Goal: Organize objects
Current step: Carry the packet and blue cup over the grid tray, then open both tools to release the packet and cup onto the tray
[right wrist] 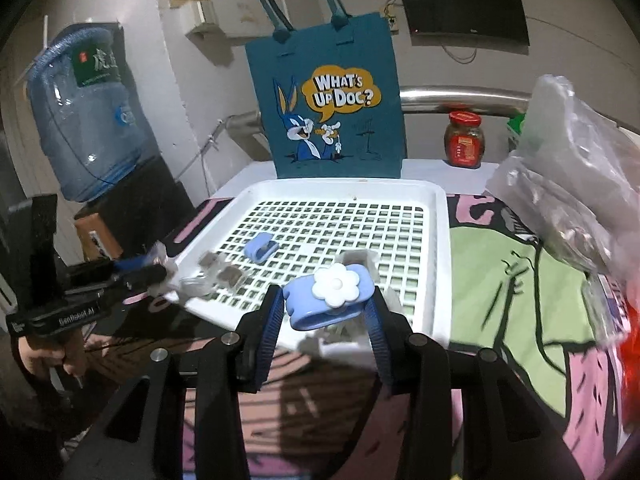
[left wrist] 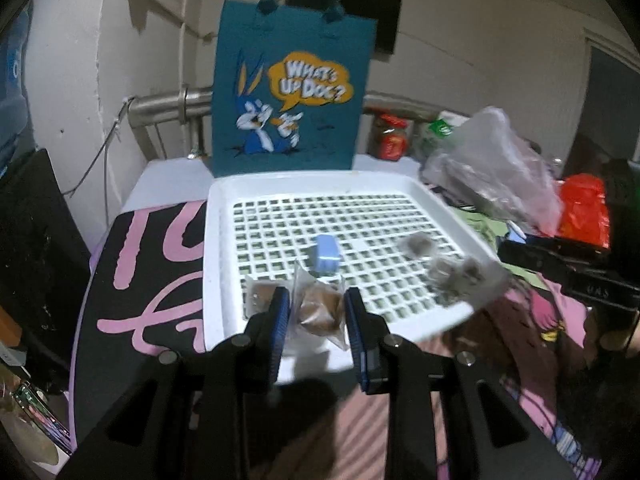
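In the lower middle of the left wrist view the left gripper [left wrist: 316, 320] is closed narrowly on a clear packet of brown snack [left wrist: 320, 312], its blue pads pressing the wrapper from both sides over the near edge of the white lattice tray [left wrist: 224, 200]. In the lower middle of the right wrist view the right gripper [right wrist: 326, 312] holds a blue clip with a white flower [right wrist: 332, 294], the pads set against its two ends, again above the tray's near rim. A second, plain blue clip [right wrist: 261, 247] lies on the lattice toward the middle left of that view, with more clear packets [right wrist: 222, 274] just beside the tray's left edge, though blur hides how many. The teal cartoon tote bag [right wrist: 324, 100] stands upright behind the tray in the upper middle, its mouth hidden from both cameras. The packet looks light and soft; its film is probably slippery and crinkles, so a grip across the filled middle, as here, seems safer than one on the loose sealed ends. The flower clip looks like stiff, smooth plastic, light but liable to twist out if squeezed on its rounded corners; holding it across the flat body, clear of the flower, seems best. A red-lidded jar [right wrist: 463, 140] stands at the right behind the tray.
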`<state>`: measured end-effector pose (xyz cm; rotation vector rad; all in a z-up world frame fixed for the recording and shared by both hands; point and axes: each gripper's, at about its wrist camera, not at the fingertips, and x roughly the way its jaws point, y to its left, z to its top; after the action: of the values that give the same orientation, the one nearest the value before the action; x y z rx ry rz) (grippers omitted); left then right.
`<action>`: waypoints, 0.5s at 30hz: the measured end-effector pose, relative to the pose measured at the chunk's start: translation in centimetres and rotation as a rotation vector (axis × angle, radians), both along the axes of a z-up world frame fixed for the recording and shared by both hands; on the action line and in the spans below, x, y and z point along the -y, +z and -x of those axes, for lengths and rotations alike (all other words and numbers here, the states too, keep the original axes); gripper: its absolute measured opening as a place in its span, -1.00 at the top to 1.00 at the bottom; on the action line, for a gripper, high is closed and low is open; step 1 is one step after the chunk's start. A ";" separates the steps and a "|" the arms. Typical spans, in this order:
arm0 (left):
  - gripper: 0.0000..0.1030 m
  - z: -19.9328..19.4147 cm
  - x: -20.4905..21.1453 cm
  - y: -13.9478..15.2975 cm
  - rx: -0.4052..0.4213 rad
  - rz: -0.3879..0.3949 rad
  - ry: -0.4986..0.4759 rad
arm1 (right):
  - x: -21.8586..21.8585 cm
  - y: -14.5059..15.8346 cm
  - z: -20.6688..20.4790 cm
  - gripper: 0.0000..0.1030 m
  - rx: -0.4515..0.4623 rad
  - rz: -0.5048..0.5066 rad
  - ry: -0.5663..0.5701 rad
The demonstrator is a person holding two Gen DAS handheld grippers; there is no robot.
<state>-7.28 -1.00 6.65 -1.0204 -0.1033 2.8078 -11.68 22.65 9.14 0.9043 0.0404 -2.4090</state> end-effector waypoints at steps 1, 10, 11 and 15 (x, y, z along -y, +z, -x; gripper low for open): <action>0.46 0.5 0.0 -0.5 0.014 0.000 0.008 | 0.5 -0.4 0.7 0.20 0.009 -0.013 -0.005; 0.46 2.6 0.1 -2.4 0.063 0.009 0.033 | 2.7 -3.3 3.9 0.20 0.057 -0.110 -0.031; 0.46 2.9 0.1 -2.6 0.066 0.009 0.034 | 2.6 -3.6 4.0 0.20 0.065 -0.120 -0.035; 0.38 3.3 0.2 -3.0 0.059 0.002 0.039 | 1.8 -4.7 5.1 0.20 0.080 -0.142 -0.031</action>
<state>-10.56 -1.22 3.66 -1.1134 -0.1282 2.8136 -16.83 20.85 4.45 1.0727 0.1707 -2.4200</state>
